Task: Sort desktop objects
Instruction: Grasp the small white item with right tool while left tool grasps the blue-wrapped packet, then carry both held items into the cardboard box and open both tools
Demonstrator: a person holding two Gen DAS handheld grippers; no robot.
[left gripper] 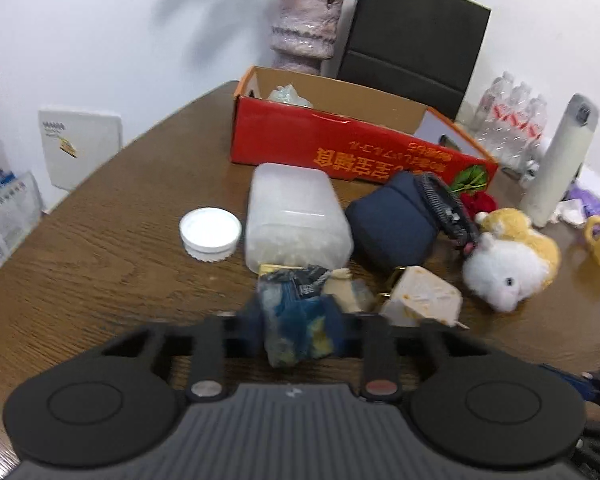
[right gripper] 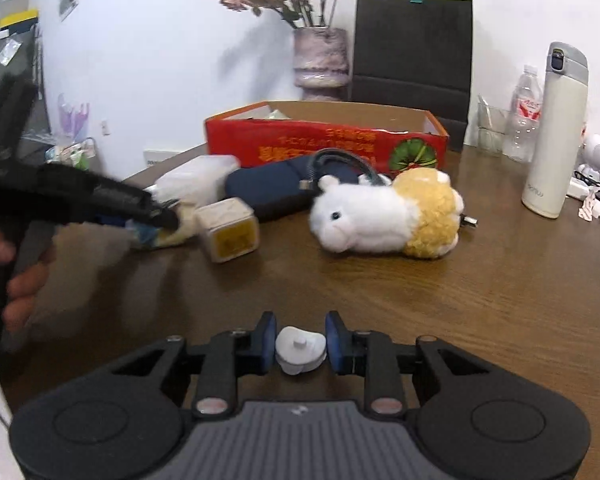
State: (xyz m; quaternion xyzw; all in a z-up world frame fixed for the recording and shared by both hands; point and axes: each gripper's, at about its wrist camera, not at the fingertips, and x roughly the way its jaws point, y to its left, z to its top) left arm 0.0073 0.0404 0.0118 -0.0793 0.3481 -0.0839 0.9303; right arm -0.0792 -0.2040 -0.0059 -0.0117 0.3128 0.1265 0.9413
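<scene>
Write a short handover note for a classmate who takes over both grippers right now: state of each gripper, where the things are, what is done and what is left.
Left gripper: shut on a crumpled blue packet, low over the table.
Right gripper: a small white piece sits between its pads; contact is unclear.
Red box stands open at the back; something pale already lies inside.
Still on the table: plush toy, navy pouch, clear container with its white lid beside it, cream cube, white flask.
Left: sort these.

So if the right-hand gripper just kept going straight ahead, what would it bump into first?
Probably the white-and-yellow plush hamster, lying ahead beyond bare brown wooden table; depth is hard to judge. The right gripper already brackets a small white plastic piece.
</scene>
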